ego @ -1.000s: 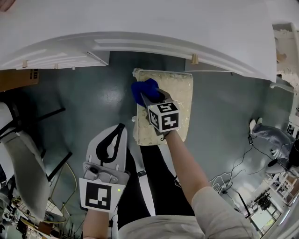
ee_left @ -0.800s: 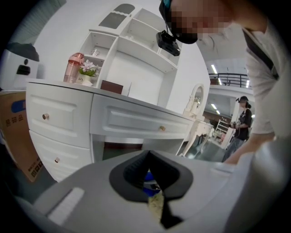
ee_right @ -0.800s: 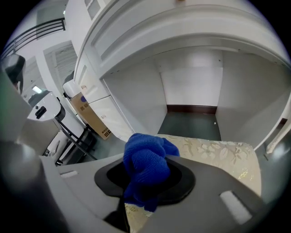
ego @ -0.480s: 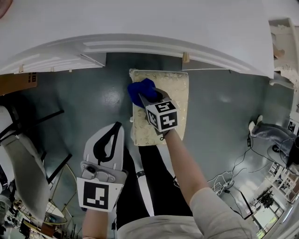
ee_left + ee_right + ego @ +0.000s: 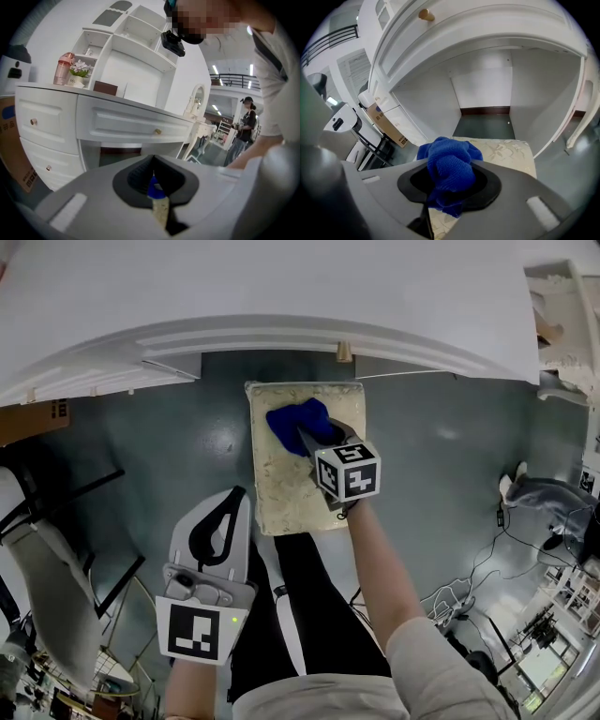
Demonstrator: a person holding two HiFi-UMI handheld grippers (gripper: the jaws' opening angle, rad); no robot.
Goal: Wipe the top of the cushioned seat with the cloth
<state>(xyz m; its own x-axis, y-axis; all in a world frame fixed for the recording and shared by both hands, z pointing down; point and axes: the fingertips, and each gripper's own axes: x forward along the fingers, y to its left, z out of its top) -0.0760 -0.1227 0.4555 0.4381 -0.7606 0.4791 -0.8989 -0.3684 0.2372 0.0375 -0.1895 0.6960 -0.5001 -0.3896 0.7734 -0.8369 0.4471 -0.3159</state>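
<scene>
Atop cushioned seat (image 5: 281,486), right tongs (image 5: 310,436) clamp cloth (image 5: 294,417); left tongs (image 5: 153,180) closed.

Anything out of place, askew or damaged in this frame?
Nothing stands out. The right gripper holds the bunched blue cloth on the cushioned seat, which sits squarely before the white dresser; the left gripper hangs shut and empty.

Right gripper (image 5: 317,434), mid-frame on an outstretched arm (image 5: 380,559), clamps the cloth (image 5: 292,421); left gripper (image 5: 217,521), lower left, has its jaws together
</scene>
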